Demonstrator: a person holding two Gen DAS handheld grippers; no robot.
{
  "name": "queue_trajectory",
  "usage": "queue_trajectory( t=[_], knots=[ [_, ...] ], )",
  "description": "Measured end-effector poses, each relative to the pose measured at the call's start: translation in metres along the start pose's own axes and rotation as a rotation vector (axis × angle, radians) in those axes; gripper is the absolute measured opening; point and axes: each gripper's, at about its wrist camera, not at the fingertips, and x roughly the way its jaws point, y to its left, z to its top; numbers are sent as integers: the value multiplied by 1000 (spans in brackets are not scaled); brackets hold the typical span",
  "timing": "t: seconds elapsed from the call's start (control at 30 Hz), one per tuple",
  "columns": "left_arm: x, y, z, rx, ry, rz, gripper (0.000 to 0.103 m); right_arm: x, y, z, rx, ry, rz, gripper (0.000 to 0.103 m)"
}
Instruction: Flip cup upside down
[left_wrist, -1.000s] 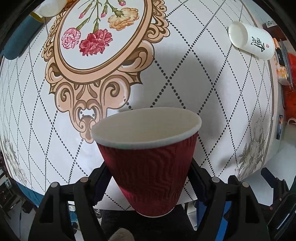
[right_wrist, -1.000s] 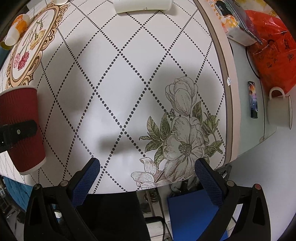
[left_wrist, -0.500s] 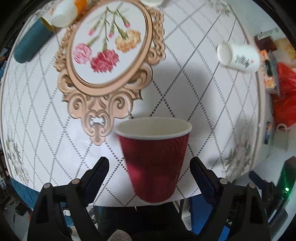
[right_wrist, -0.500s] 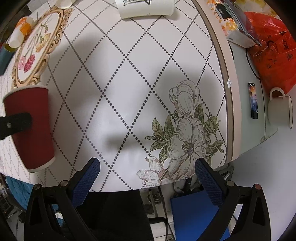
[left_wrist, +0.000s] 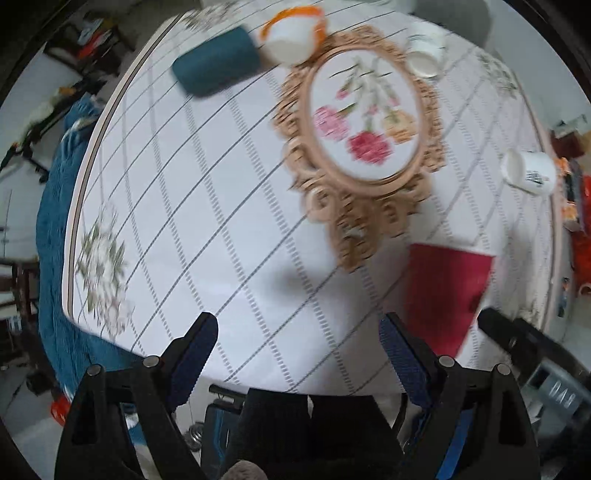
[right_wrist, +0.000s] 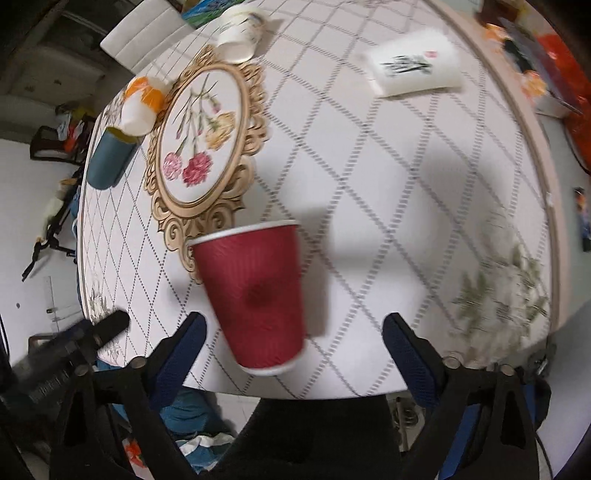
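A red ribbed paper cup (right_wrist: 258, 295) stands rim-down on the white patterned table (right_wrist: 406, 166), next to the ornate flower medallion. In the left wrist view the red cup (left_wrist: 443, 291) is at the right, blurred. My left gripper (left_wrist: 297, 350) is open and empty, off to the cup's left. My right gripper (right_wrist: 295, 345) is open, with the cup just ahead between its fingers, not touching. The tip of the left gripper shows at the lower left of the right wrist view.
A white cup with black writing (right_wrist: 413, 68) lies on its side at the far right. A teal cup (right_wrist: 109, 158), an orange-and-white cup (right_wrist: 142, 105) and another white cup (right_wrist: 236, 38) lie at the far side. The table edge is near.
My left gripper opened, let go of the red cup and swung away to the left. The cup stays rim-down on the table. My right gripper moved left to face the cup.
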Motion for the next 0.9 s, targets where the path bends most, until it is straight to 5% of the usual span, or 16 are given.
queue_trajectory(
  t=[0.37, 0.9],
  knots=[
    [33, 24, -18, -19, 37, -9, 89, 33, 23, -2, -32, 34, -40, 68],
    [22, 30, -8, 53, 3, -27, 95, 27, 28, -11, 4, 12, -63, 64]
  ],
)
